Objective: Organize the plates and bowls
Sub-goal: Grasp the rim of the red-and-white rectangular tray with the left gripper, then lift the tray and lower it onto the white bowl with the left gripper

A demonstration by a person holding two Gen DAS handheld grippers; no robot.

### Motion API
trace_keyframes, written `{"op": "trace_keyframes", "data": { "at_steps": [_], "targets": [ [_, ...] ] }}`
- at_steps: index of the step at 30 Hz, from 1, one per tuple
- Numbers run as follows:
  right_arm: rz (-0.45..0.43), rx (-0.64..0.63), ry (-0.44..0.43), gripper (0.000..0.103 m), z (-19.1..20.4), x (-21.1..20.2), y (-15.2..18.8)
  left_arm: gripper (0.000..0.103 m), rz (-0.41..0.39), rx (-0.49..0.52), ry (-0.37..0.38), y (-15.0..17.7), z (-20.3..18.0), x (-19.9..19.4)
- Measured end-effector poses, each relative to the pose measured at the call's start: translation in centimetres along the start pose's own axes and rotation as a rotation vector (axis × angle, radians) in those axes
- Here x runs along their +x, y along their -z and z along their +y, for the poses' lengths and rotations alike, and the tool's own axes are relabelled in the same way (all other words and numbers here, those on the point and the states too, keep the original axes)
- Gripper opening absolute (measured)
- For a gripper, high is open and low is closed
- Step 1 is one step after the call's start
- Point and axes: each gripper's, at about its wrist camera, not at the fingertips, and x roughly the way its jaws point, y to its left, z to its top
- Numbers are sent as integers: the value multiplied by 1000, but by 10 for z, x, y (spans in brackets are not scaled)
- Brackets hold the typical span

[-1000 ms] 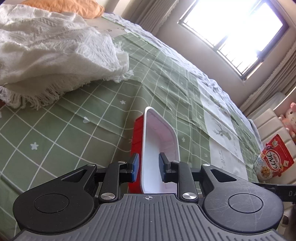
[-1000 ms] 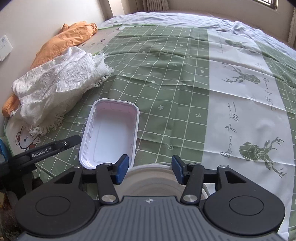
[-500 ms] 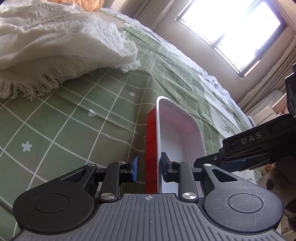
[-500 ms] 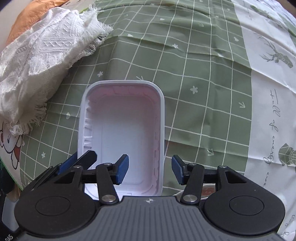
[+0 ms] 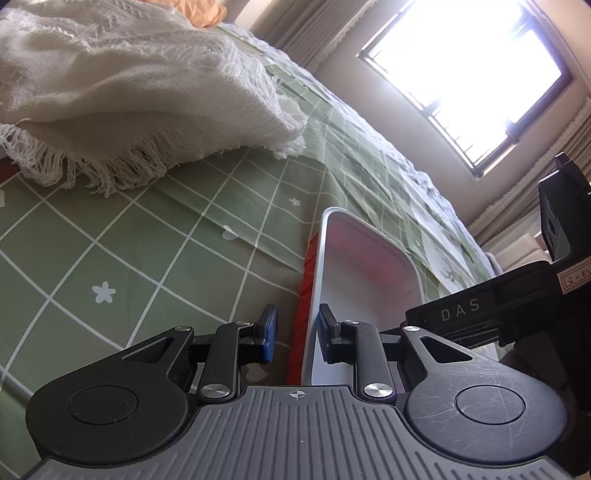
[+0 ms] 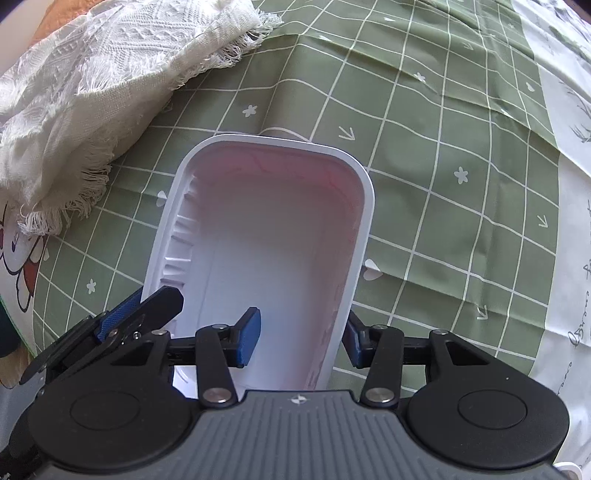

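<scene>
A rectangular container, white inside and red outside, sits on the green checked bedsheet. My left gripper straddles its left wall with its jaws slightly apart, a gap showing on the outer side. My right gripper is open and straddles the container's right wall, one finger inside and one outside. The left gripper's fingers show at the container's left rim in the right wrist view. The right gripper's body shows at the right of the left wrist view.
A white fringed blanket lies on the bed left of the container, also in the right wrist view. An orange cloth lies behind it. A bright window is beyond the bed.
The container has come down onto the sheet. My left gripper's jaws have opened slightly off its wall. My right gripper has moved forward over the container's right wall.
</scene>
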Motion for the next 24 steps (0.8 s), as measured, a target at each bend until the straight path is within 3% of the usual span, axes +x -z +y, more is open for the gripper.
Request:
{"op": "trace_keyframes", "data": {
  "at_steps": [3, 9, 15, 24],
  "targets": [
    [1, 9, -10, 47, 1, 3, -2, 25, 8, -11, 3, 0, 4, 3],
    [-9, -21, -55, 35, 9, 3, -1, 22, 43, -66, 16, 0, 15, 9],
    [-48, -22, -77, 30, 11, -9, 7, 21, 32, -95, 20, -1, 19, 0],
    [-195, -11, -146, 29, -3, -92, 48, 21, -22, -30, 65, -4, -29, -62]
  ]
}}
